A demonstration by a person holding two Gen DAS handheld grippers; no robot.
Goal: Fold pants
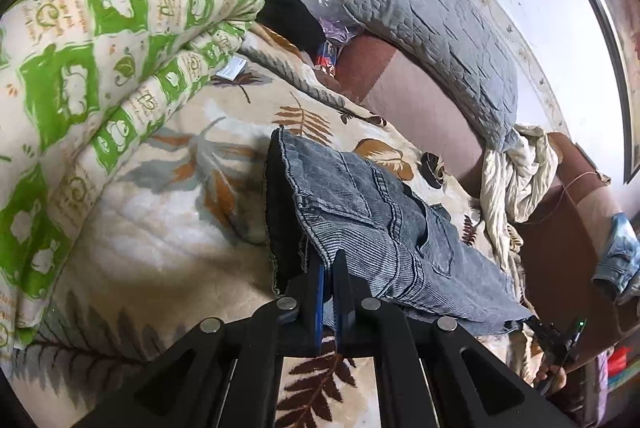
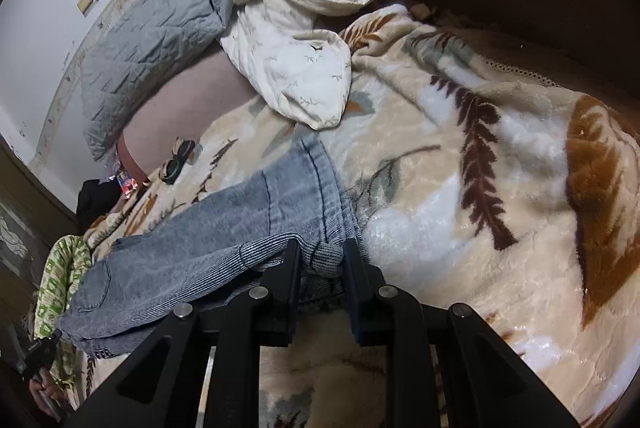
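Blue-grey denim pants [image 1: 376, 228] are held up over a leaf-patterned fleece blanket [image 1: 168, 228] on a bed. My left gripper [image 1: 323, 260] is shut on the pants' edge near a dark-lined end, and the cloth hangs off to the right. In the right wrist view the pants [image 2: 224, 224] stretch off to the left. My right gripper [image 2: 320, 252] is shut on a bunched fold of the denim. The other gripper shows small at the far edge of each view [image 1: 560, 344] [image 2: 36, 352].
A rolled green-and-cream quilt [image 1: 100, 60] lies at the left. A grey quilted pillow [image 1: 440, 40] leans on the brown headboard [image 1: 420, 92]. A crumpled cream sheet [image 2: 300, 28] lies beside the pillow. Sunglasses [image 2: 178, 158] rest on the blanket [image 2: 460, 148]. Black clothing [image 1: 288, 12] lies behind the quilt.
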